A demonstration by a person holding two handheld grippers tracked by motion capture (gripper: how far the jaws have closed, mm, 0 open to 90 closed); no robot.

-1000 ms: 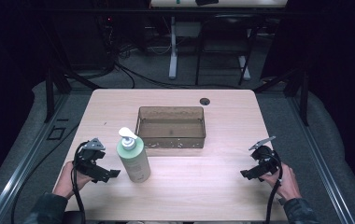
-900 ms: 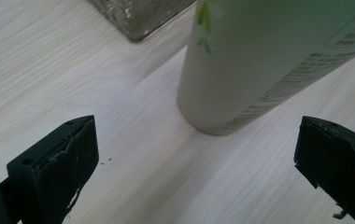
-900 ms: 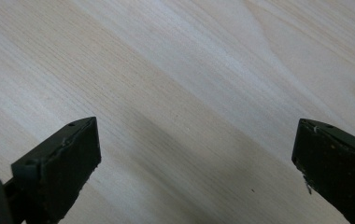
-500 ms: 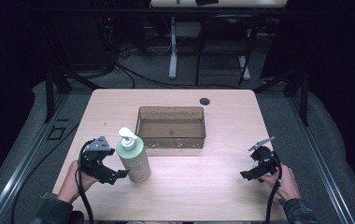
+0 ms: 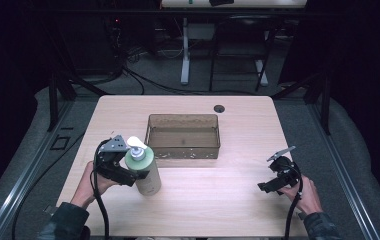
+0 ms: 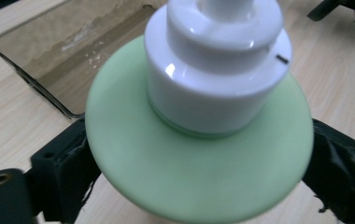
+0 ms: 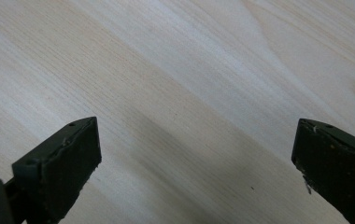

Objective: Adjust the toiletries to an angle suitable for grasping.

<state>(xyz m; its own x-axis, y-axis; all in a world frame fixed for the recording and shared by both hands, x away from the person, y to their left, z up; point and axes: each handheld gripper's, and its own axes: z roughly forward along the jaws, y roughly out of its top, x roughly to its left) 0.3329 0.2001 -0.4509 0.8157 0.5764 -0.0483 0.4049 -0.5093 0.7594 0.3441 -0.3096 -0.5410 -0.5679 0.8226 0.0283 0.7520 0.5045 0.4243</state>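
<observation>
Left gripper [image 5: 134, 176] around green bottle [image 5: 145, 170]

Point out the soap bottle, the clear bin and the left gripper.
soap bottle [image 5: 147, 172]: high view, green body.
clear bin [image 5: 184, 149]: high view, near wall.
left gripper [image 5: 134, 176]: high view, between its fingertips, at the bottle.

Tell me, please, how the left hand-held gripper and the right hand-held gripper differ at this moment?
The left hand-held gripper has the green soap bottle between its jaws, which have just been closing on it; the right hand-held gripper stands open over bare table. The left one sits near the brown tray; the right one is off toward the table's right edge. Both have black jaws and a trailing cable.
</observation>
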